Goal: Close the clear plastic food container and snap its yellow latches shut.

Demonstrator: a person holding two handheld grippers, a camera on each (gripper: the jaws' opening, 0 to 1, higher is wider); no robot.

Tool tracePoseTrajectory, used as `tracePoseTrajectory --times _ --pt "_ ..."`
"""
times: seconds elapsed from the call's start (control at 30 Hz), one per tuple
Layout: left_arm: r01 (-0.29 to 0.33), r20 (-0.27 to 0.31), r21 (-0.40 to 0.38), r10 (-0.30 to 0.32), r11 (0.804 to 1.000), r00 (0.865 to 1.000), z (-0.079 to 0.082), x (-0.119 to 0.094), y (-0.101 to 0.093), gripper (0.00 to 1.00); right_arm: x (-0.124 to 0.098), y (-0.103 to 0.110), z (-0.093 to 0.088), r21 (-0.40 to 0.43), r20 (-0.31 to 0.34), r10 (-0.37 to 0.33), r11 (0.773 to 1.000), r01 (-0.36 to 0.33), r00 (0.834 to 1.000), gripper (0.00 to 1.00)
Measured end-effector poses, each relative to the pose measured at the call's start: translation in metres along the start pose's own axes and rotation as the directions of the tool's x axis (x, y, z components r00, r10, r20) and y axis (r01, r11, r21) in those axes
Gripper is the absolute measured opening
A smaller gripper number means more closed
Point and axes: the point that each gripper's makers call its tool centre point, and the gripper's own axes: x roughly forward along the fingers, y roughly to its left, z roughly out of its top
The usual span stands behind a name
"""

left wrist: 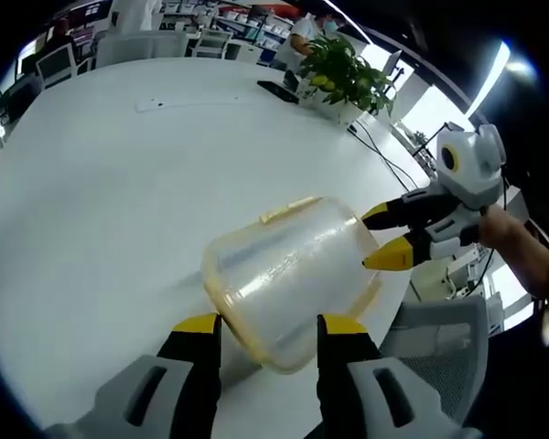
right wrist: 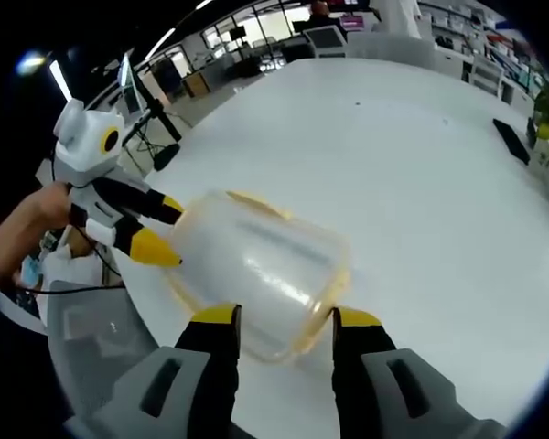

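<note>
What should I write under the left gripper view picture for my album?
Two hand-held grippers meet a clear food container on a white table.

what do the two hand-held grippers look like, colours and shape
Both match. The left hand-held gripper and the right hand-held gripper each have two black jaws capped with yellow tips on grey bodies. Seen from the side, the right one carries a rounded white head with a yellow-ringed lens. A dark cable trails beneath the left one in the right gripper view.

White table [left wrist: 91, 201]: clear container [left wrist: 288, 279] lies at its 5 o'clock edge in left gripper view; potted plant [left wrist: 343, 78] and dark flat object [left wrist: 276, 91] at 1 o'clock.
</note>
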Motion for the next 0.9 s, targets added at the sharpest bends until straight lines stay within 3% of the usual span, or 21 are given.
tracePoseTrajectory --times 0.53,0.9 --pt "0.009 0.030 -0.003 -0.009 1.000 1.000 -0.0015 -0.0015 0.0010 0.36 -0.0007 0.0017 -0.0020 -0.027 0.023 0.022 0.999 -0.022 0.999 0.38" --pt "0.000 0.035 0.075 -0.003 0.997 0.999 -0.0024 -0.0051 -0.0006 0.36 -0.0059 0.0020 -0.0024 -0.093 0.038 0.039 0.995 -0.036 0.999 0.35"
